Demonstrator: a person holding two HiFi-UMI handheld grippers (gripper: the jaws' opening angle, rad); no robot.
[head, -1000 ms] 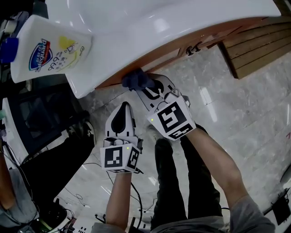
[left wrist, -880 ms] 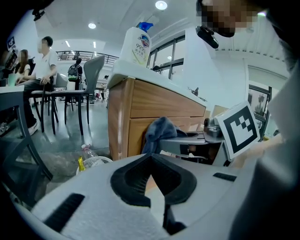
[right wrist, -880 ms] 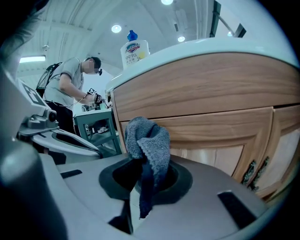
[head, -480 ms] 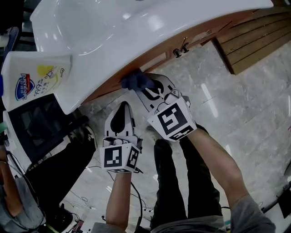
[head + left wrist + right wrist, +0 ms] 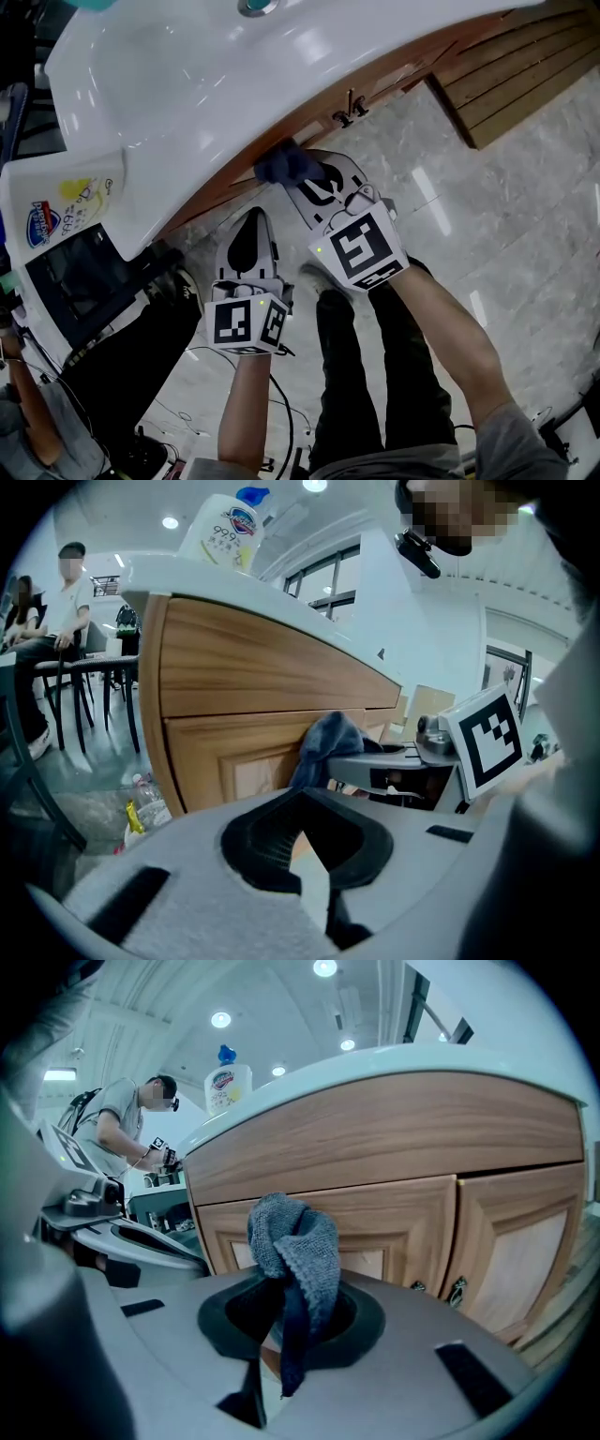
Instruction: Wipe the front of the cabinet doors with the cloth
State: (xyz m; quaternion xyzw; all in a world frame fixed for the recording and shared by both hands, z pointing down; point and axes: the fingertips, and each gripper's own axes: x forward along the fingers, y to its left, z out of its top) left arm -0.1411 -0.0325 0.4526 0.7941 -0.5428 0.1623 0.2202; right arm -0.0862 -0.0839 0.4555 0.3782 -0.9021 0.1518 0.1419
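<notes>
The right gripper (image 5: pixel 314 183) is pinching the cloth (image 5: pixel 292 1241) between its fingers. The cloth is a grey-blue, nubbly terry rag, which is bunching into a soft knot above them and trailing one thin tail below. The knot is lying against the front of a cabinet door (image 5: pixel 394 1232) of warm, matte wood grain with a recessed panel inside a moulded frame. A matching door (image 5: pixel 525 1241) is sitting beside it, and small dark metal handles (image 5: pixel 457 1290) are hanging where the two meet.

The left gripper (image 5: pixel 251 225) is hovering just beside the right one, its fingers drawn almost together around nothing.

A glossy white moulded worktop (image 5: pixel 187 84) is overhanging the doors and carrying a white soap bottle (image 5: pixel 228 1087) with a blue cap. Pale marbled floor tiles (image 5: pixel 487 206) are reflecting light, and round ceiling lamps (image 5: pixel 325 967) are glowing overhead.
</notes>
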